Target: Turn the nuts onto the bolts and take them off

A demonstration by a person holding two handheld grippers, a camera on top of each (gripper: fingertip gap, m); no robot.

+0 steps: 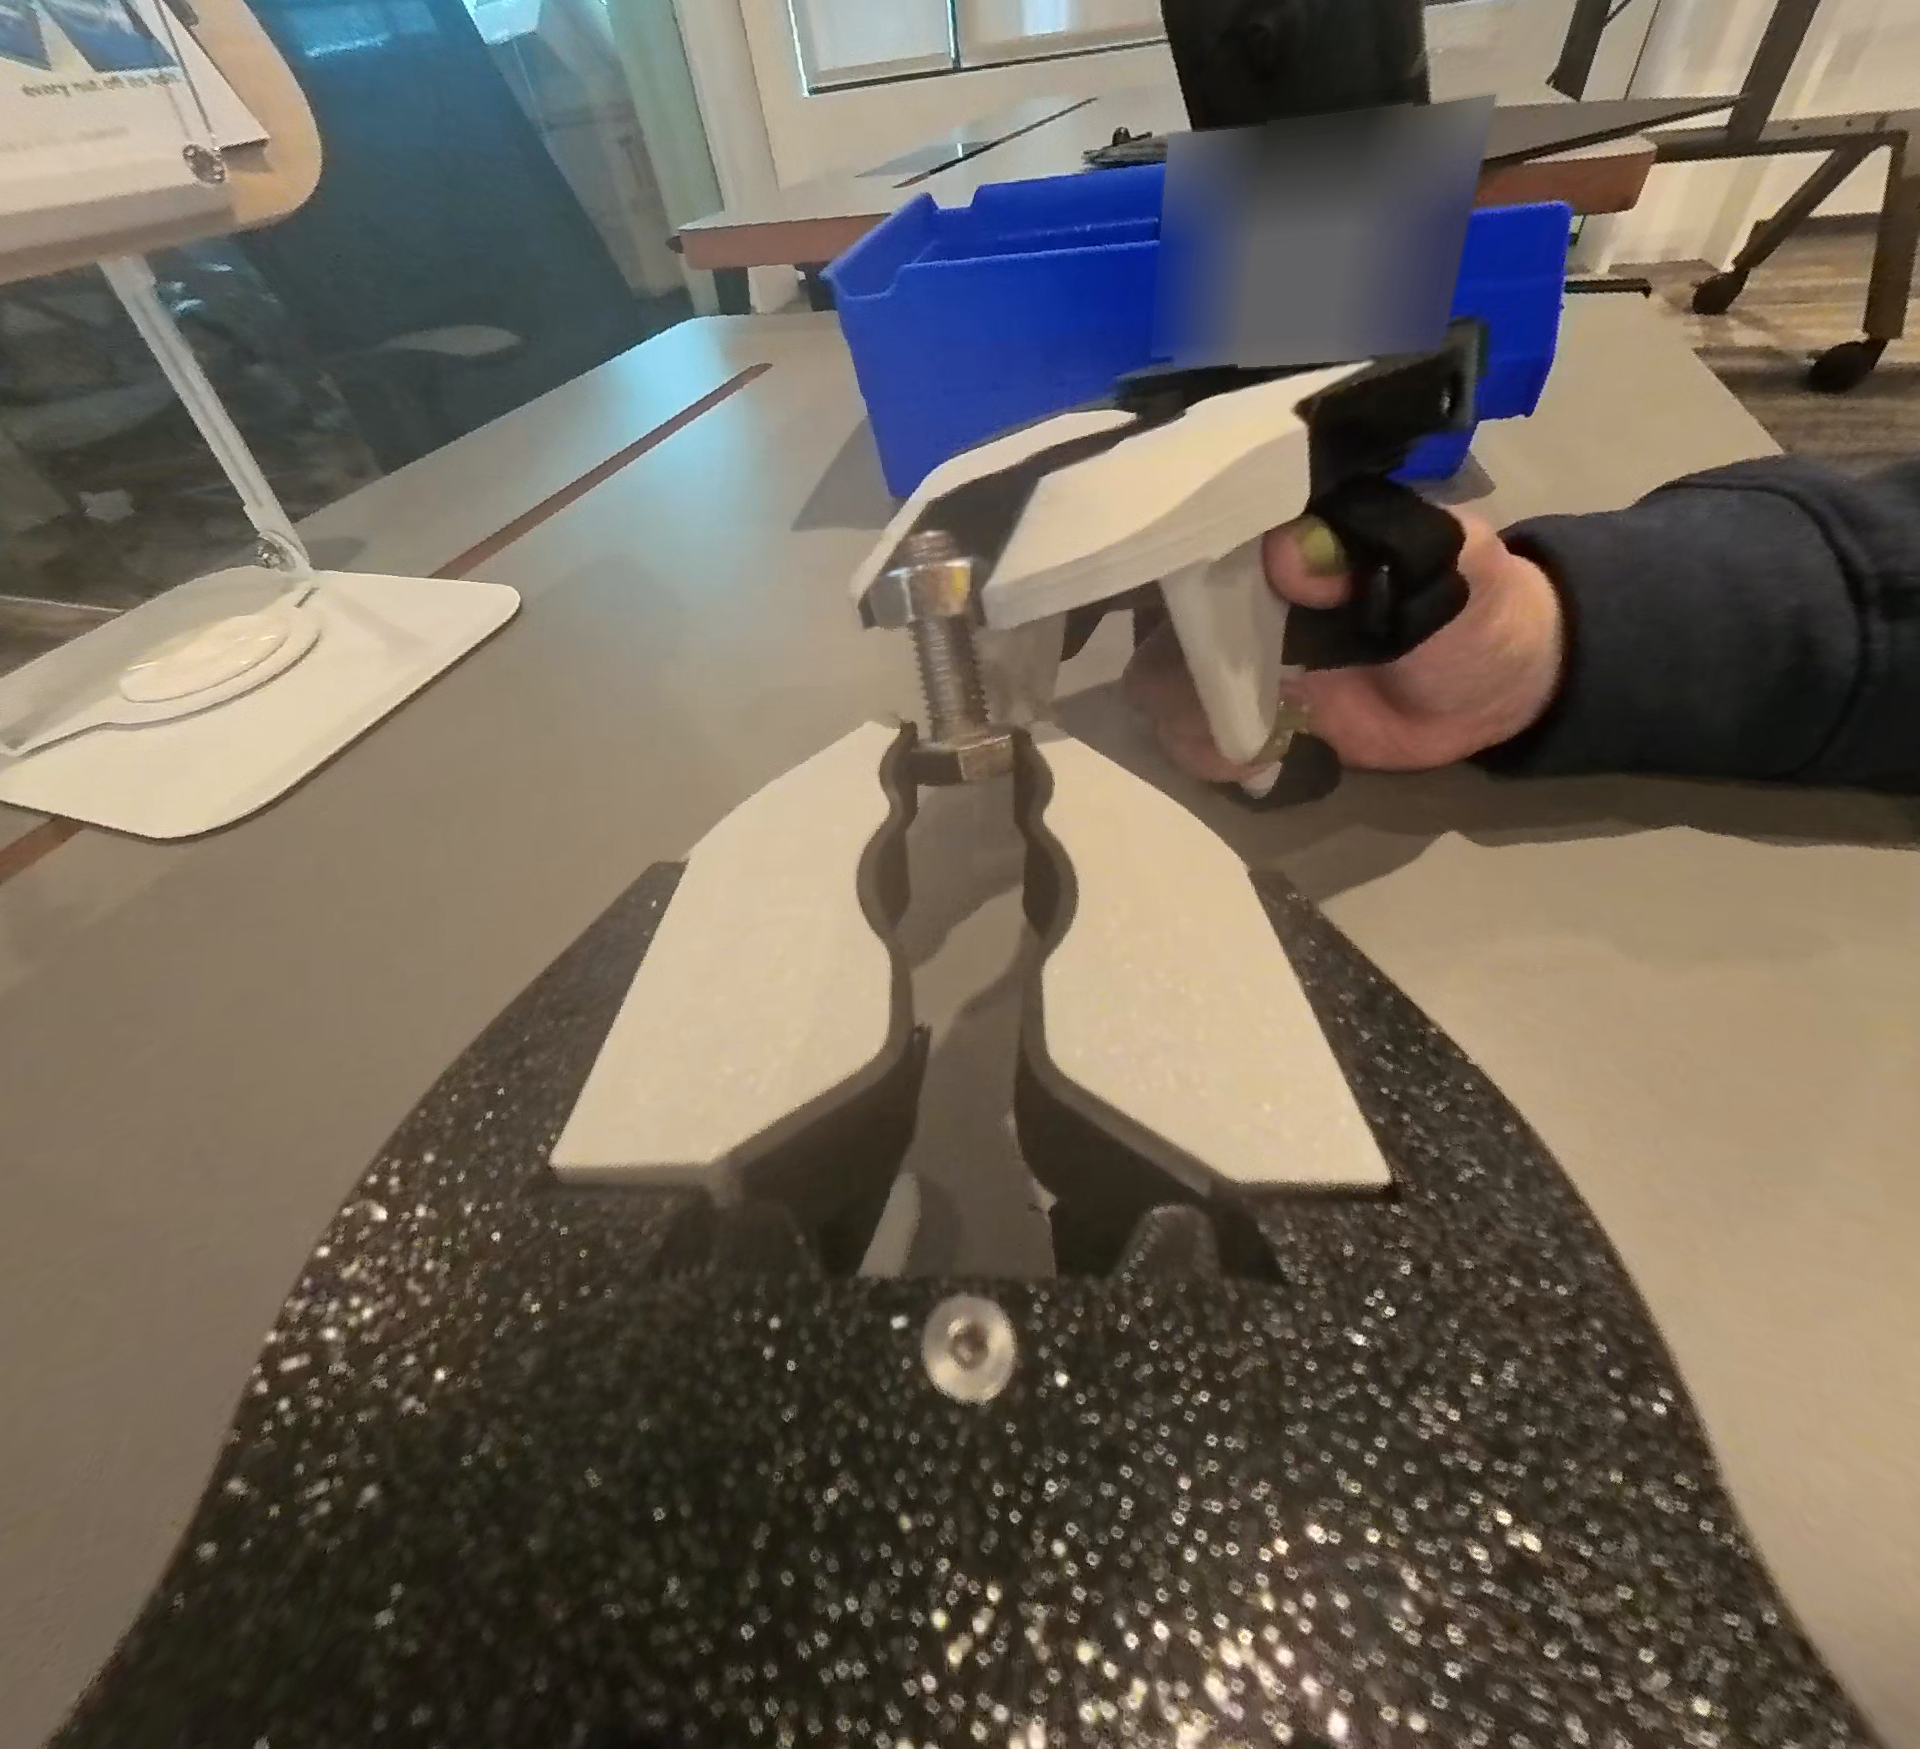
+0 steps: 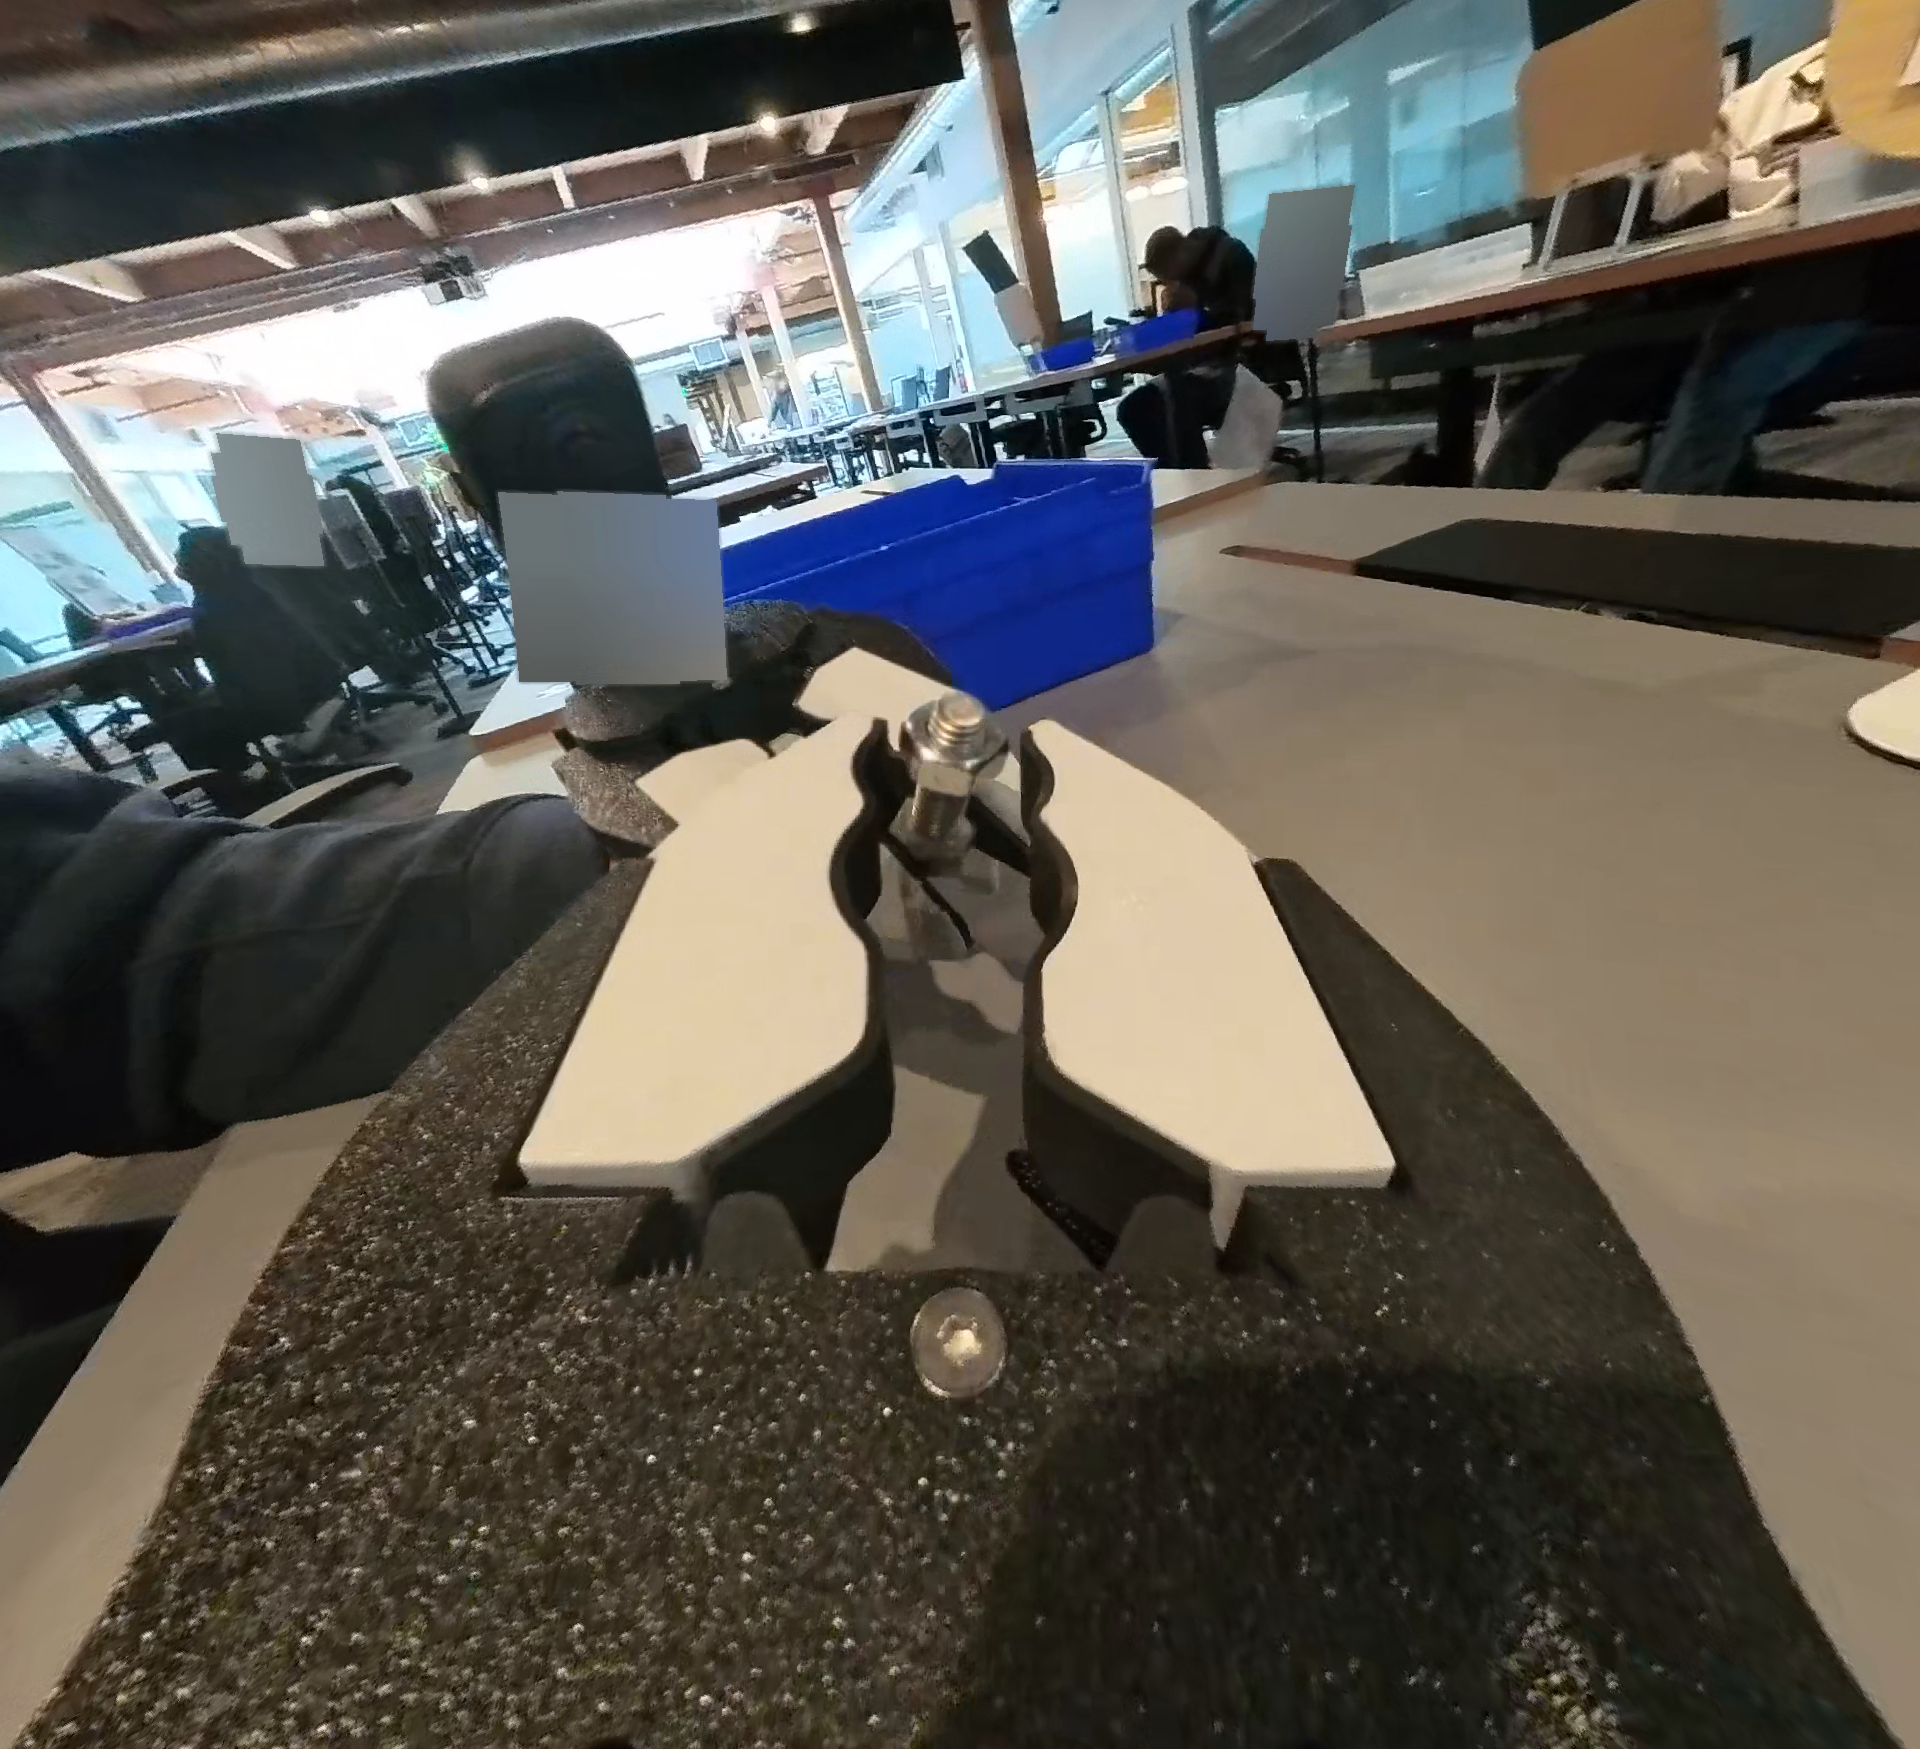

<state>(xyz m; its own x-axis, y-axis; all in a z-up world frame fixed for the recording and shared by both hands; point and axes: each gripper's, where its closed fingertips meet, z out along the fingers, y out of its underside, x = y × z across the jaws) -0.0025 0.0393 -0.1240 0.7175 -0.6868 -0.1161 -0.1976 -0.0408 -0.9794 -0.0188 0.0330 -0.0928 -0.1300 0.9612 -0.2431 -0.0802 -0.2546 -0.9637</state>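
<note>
Above a grey table (image 1: 520, 868), a steel bolt (image 1: 948, 671) standing upright, head down, pinched at the head between the tips of the left gripper (image 1: 961, 754). Near the top of the thread, a hex nut (image 1: 925, 596), clamped by the right gripper (image 1: 930, 603), reaching in level from the right side of the left wrist view. Behind that gripper, a hand (image 1: 1423, 650) wrapped around its white grip, one finger curled through a black strap, knuckles low over the tabletop, dark sleeve (image 1: 1714, 619) trailing off to the edge. From the right wrist view, the same nut (image 2: 951, 749) caught between the tips of the right gripper (image 2: 951, 754), thread end poking just above it, bolt shaft (image 2: 930, 811) dropping toward the left gripper's white fingers (image 2: 862, 676) beneath. Beyond, a blue bin (image 1: 997, 328) on the table, well apart from the bolt; to the left, a white stand (image 1: 260, 660).
</note>
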